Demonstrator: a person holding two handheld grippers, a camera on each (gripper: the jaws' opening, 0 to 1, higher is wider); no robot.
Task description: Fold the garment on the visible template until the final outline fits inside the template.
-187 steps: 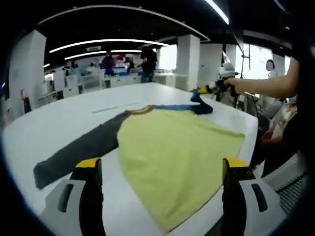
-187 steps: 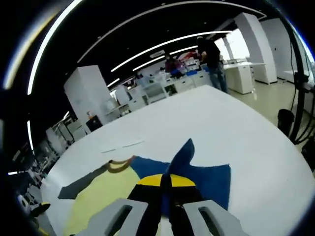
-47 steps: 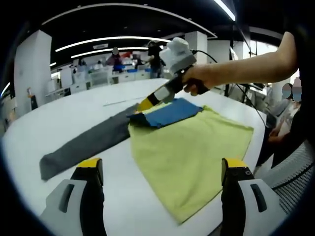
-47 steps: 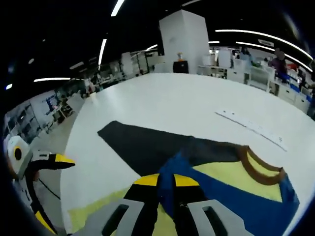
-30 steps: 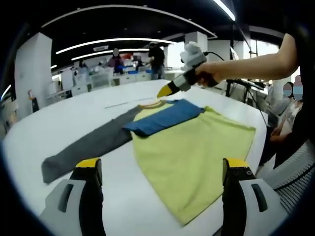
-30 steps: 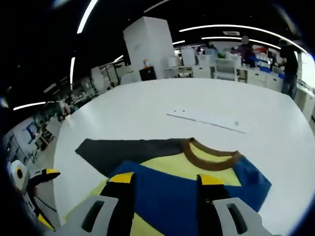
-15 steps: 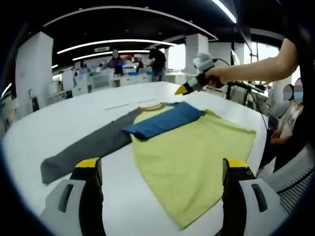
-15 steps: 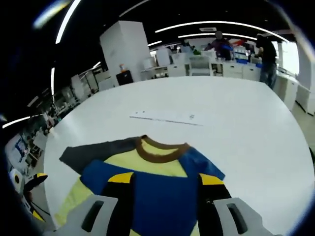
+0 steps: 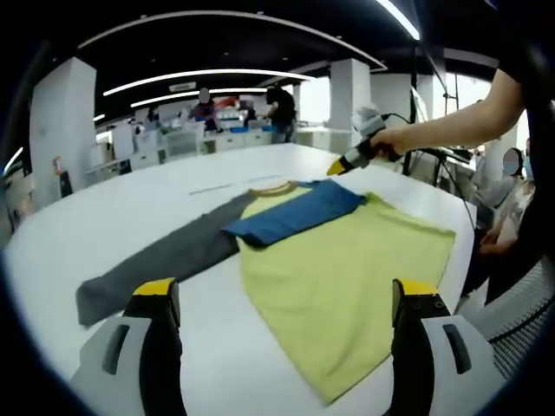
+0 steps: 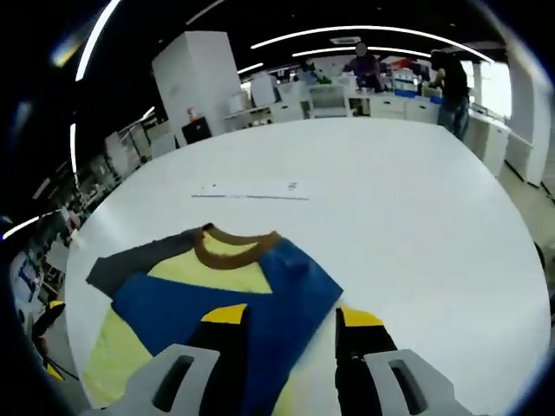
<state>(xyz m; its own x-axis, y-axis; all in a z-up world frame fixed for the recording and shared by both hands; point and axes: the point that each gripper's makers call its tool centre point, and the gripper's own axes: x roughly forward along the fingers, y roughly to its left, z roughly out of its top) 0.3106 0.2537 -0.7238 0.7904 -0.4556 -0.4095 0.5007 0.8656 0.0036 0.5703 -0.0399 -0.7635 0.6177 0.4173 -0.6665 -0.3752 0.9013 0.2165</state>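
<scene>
A long-sleeved shirt lies flat on the white table [image 9: 87, 217]. It has a yellow body [image 9: 347, 269], a brown collar [image 9: 273, 186] and a grey sleeve [image 9: 156, 260] stretched out to the left. Its blue sleeve [image 9: 299, 212] is folded across the chest. My left gripper [image 9: 285, 290] hovers open at the near table edge, its jaws wide apart over the hem. A hand holds my right gripper [image 9: 340, 167] just past the shirt's far shoulder. In the right gripper view, that gripper [image 10: 289, 316] is open above the blue sleeve [image 10: 199, 303], beside the collar [image 10: 234, 245] and grey sleeve [image 10: 121, 264].
A thin pale strip [image 10: 251, 192] lies on the table beyond the collar, also seen as the strip [image 9: 217, 185]. The table edge [image 9: 464, 234] runs close on the right, where a person sits. Desks and standing people [image 9: 277, 108] fill the background.
My right gripper carried the blue sleeve across the chest, let it go, opened and drew back past the shoulder. The left gripper stayed open at the hem.
</scene>
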